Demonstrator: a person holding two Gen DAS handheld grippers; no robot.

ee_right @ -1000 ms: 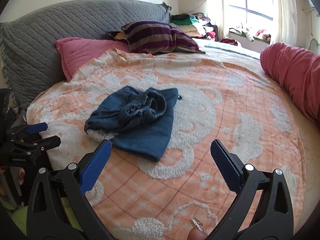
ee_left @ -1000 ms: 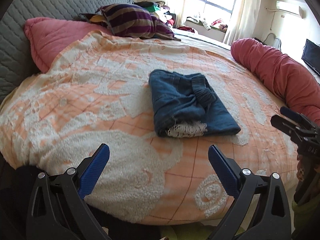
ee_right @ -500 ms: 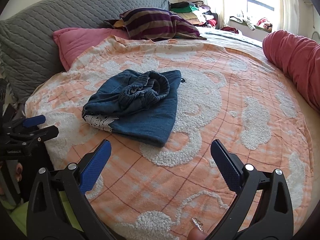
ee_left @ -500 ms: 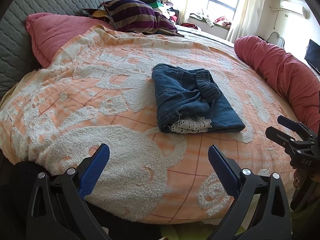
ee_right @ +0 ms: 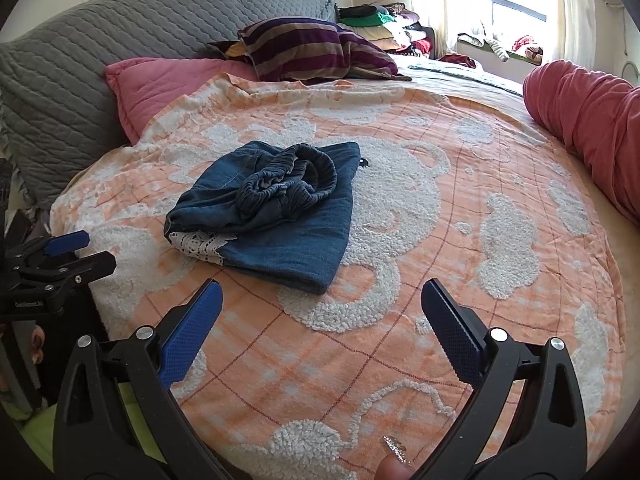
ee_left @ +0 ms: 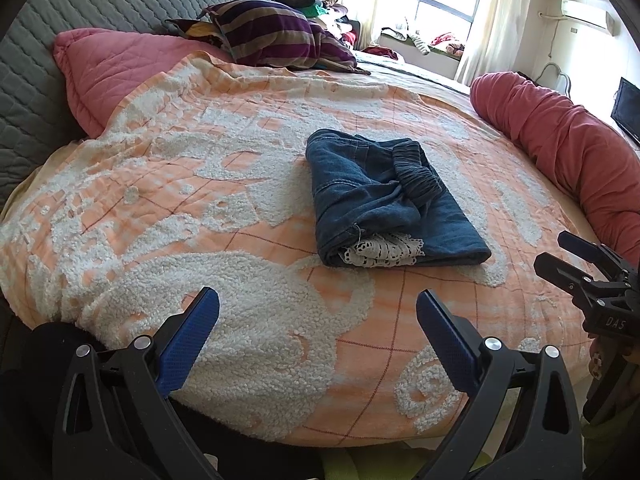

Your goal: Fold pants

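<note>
The bed fills both views under an orange-and-white blanket, and every place below is told from the pants. The pants lie near the middle of the blanket as a compact, folded denim bundle. A grey quilted headboard and a pink pillow sit well beyond them on the left. A red bolster runs along the bed edge well to their right.

The bundle's long axis runs away from the near bed edge. Its white lace trim faces the hand-held grippers and its gathered waistband lies on top toward the far end.

The left hand-held gripper is released, jaws spread wide and empty. The pants lie straight ahead of it and slightly right, apart from the fingertips. The right hand-held gripper is likewise spread and holds nothing. From it the pants lie ahead and to the left, with the nearest denim corner just beyond its left blue pad.

The two grippers look about equally near. The fold appears essentially done, so any coming move would likely be only a tidy of the bunched waistband.
</note>
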